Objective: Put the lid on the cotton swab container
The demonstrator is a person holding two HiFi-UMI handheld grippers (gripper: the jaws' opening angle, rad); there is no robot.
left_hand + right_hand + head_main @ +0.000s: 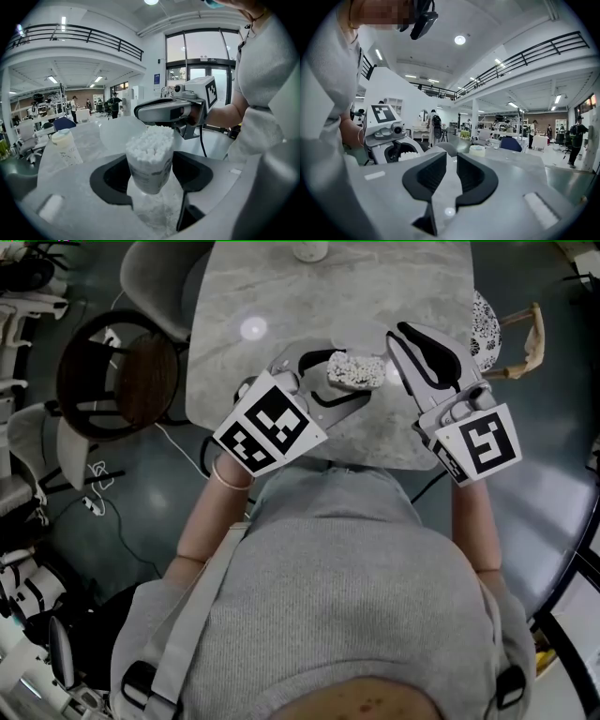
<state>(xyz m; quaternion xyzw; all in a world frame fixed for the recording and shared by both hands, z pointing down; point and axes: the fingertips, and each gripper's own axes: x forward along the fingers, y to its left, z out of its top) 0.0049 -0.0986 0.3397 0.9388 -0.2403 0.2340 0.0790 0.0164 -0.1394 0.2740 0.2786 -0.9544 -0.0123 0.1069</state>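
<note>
**Cotton swab container presented, uncapped, between two grippers**

The cotton swab container is held over the near part of the marble table, at 12 o'clock from the person's chest. It is gripped by the left gripper, which reaches in from 8 o'clock. In the left gripper view the jaws are seen spread wide, with a pad pressed to each side of the container at 9 and 3 o'clock. Whether its base rests on the surface cannot be told.

The body is held nearly upright, with the mouth, packed with white swab tips, turned upward. This hold is judged to serve two ends: the swabs are prevented from spilling, and the mouth is left free from above for a lid.

The right gripper is placed just beside the container at 3 o'clock, aimed toward 11 o'clock. Its jaws are parted by a narrow gap only, and nothing is seen between them.

No lid can be made out on the container. A pale round spot at 10 o'clock from it may be a lid or a lamp's reflection. A cup stands well apart at 12 o'clock, on the far edge. Capping is judged not yet done.
</note>
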